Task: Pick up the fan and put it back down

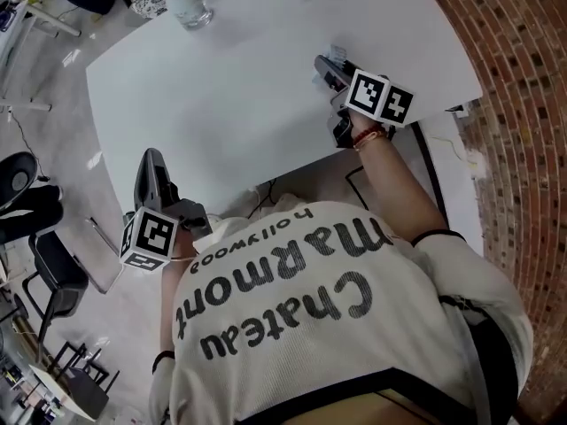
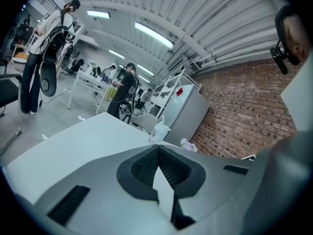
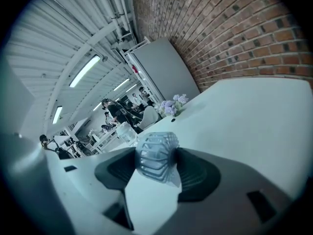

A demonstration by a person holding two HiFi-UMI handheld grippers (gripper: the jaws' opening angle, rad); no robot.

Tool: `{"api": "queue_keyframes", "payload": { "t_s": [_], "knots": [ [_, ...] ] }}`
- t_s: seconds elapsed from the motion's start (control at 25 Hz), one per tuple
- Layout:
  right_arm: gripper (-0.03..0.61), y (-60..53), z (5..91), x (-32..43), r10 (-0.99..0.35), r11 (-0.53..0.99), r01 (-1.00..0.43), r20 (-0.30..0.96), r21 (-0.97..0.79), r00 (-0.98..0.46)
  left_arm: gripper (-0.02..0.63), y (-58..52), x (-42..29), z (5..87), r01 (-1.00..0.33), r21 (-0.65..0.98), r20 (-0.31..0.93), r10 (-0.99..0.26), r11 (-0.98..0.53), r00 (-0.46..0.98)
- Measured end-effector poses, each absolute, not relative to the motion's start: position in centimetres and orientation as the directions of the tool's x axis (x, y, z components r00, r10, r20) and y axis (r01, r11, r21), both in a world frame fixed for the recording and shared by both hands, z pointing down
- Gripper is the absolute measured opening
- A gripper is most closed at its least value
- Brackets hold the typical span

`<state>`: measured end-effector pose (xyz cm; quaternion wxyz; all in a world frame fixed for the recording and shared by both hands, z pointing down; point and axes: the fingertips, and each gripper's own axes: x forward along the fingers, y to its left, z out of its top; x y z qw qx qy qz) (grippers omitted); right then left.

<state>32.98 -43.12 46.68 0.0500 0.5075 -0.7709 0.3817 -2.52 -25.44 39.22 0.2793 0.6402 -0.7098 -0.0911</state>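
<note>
Your right gripper (image 3: 157, 166) is squeezing the fan (image 3: 156, 154). The small see-through cage sits between the two pads, and both pads press on it. The fan is over the right side of the white table (image 1: 248, 96), near the edge close to you. I cannot tell if its bottom touches the table yet.

Your left gripper (image 2: 159, 150) is closed tight with nothing in it. It is by the near left corner of the table, well apart from the fan.

I think the picking up is done, so the step now is putting the fan back down. Bring it low until it rests flat on the table. Then open the jaws slowly, so the light fan does not tip over or stick to a pad. After that, pull your gripper straight back.
</note>
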Motion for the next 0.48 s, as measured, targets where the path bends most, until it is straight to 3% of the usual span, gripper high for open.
{"api": "queue_keyframes", "payload": {
  "t_s": [0.48],
  "knots": [
    [0.262,-43.3,48.3,30.3,-0.705,0.238,-0.809,0.478,-0.537,-0.524,0.002,-24.6,-3.4,39.4,-0.868,0.462,0.306,-0.951,0.184,-0.039]
  ]
}}
